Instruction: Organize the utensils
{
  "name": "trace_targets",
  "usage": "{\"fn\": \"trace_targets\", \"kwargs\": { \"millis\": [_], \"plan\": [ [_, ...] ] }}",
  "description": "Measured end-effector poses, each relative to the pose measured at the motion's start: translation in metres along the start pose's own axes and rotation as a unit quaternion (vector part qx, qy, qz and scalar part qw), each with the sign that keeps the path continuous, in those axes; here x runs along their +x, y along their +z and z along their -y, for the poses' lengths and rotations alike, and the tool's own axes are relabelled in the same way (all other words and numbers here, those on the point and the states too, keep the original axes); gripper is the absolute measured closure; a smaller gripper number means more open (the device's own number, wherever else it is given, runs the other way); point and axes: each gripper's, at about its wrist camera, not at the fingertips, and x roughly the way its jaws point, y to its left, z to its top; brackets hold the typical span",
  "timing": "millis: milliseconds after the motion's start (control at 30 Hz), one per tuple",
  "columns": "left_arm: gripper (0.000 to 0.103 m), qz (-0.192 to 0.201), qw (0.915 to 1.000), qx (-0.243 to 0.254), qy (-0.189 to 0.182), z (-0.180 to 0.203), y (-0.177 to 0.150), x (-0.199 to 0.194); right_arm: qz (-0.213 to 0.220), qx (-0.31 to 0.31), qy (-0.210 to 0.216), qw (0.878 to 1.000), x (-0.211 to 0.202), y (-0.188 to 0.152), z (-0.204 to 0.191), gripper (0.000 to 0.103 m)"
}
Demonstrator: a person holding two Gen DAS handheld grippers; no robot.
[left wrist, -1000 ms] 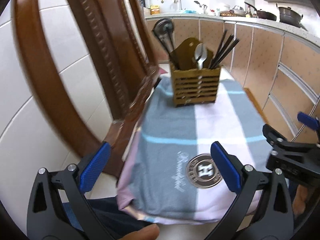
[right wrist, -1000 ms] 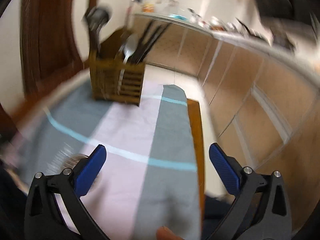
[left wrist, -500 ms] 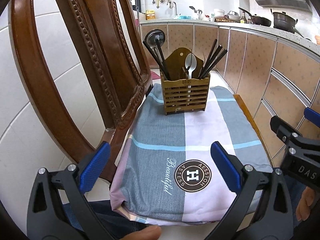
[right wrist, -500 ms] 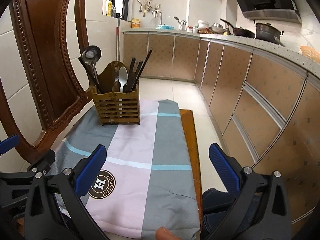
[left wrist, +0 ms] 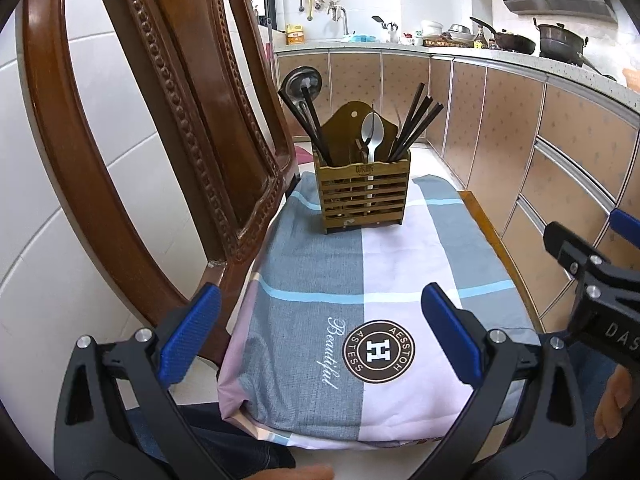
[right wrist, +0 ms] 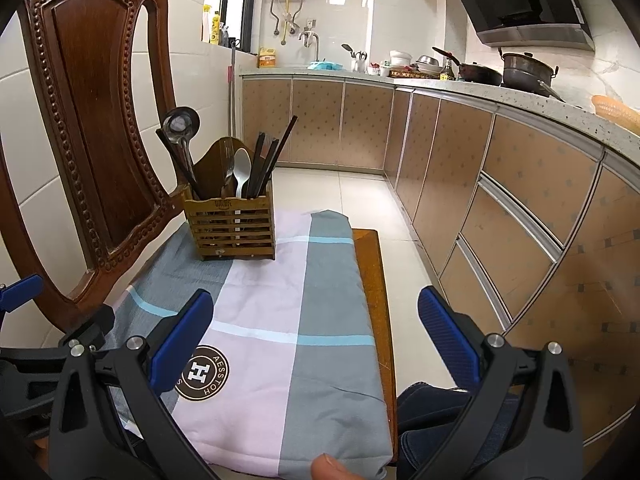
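The near half of the checked cloth [left wrist: 400,280] is left free, so open room is found between the grippers and the wooden utensil holder [left wrist: 363,198]. On the left side the way is closed by the carved chair back [left wrist: 192,120]. Above the holder, the approach is crowded by a ladle [left wrist: 301,85], a spoon [left wrist: 372,130] and black chopsticks [left wrist: 416,122]. On the right, free air is seen beyond the seat edge [right wrist: 374,280].
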Motion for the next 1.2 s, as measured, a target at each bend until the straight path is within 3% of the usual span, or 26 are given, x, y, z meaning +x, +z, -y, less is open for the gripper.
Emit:
{"fn": "trace_targets", "kwargs": {
  "millis": [1200],
  "plan": [
    [0.004,0.004,1.0,-0.002,-0.006,0.0,-0.001,-0.005,0.01,0.001,-0.003,1.0,-0.011,0.002,0.001,0.003]
  ]
}}
